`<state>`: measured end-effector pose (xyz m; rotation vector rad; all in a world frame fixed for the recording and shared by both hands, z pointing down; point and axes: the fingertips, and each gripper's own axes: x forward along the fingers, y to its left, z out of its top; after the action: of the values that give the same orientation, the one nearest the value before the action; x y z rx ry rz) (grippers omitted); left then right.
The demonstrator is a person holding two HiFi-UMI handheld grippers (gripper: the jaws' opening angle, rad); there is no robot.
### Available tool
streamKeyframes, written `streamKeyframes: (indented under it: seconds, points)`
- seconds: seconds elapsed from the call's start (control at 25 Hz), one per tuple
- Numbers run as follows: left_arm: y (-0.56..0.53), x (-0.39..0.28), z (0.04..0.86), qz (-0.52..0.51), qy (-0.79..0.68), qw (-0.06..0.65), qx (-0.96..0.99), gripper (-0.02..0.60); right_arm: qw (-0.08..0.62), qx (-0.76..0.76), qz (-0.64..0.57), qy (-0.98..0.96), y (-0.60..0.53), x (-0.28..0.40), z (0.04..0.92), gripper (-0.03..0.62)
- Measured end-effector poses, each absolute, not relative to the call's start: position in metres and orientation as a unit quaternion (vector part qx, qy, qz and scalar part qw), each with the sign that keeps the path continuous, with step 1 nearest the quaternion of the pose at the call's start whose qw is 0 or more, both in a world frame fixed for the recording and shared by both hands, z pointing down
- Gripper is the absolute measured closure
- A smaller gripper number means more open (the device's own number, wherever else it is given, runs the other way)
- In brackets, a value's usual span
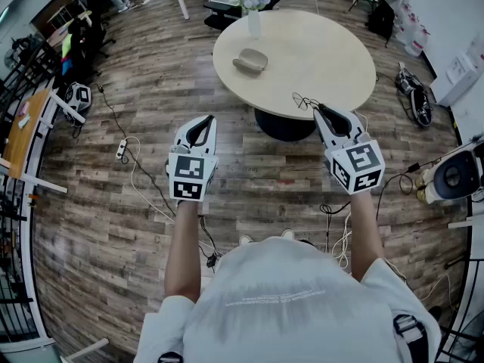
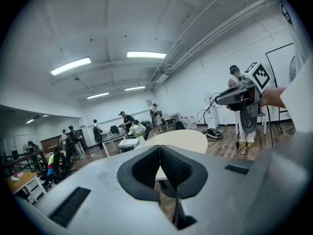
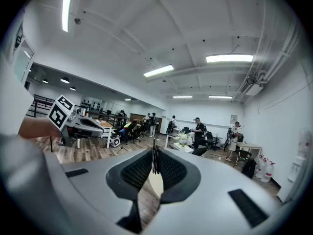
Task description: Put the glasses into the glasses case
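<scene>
The grey oval glasses case [image 1: 249, 60] lies closed on the round beige table [image 1: 333, 59], left of its middle. My right gripper [image 1: 321, 110] hovers at the table's near edge, shut on the thin dark-framed glasses [image 1: 304, 100], which stick out from its tip over the tabletop. In the right gripper view a thin dark piece of the glasses [image 3: 154, 153] rises between the closed jaws of the right gripper [image 3: 154, 161]. My left gripper [image 1: 202, 124] is shut and holds nothing; it hangs over the wooden floor, left of the table and well short of the case. The left gripper [image 2: 160, 153] shows its jaws pressed together.
A vase of white flowers [image 1: 253, 12] stands at the table's far edge. Cables and a power strip [image 1: 121, 150] lie on the floor to the left. Desks and chairs [image 1: 45, 89] line the left side, and equipment [image 1: 454, 176] sits at the right. Several people stand far back.
</scene>
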<state>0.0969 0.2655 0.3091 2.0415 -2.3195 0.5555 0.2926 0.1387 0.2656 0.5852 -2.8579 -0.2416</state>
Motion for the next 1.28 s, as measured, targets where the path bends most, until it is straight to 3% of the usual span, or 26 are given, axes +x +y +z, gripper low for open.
streamKeyframes:
  seconds: [0.8, 1.28]
  points:
    - [0.309, 0.051, 0.321, 0.149, -0.702, 0.005, 0.697, 0.569, 0.089, 0.214, -0.077, -0.970, 0.195, 0.252, 0.267, 0.554]
    - [0.281, 0.016, 0.324, 0.133, -0.717, -0.019, 0.684, 0.569, 0.101, 0.193, -0.075, -0.973, 0.161, 0.209, 0.284, 0.556]
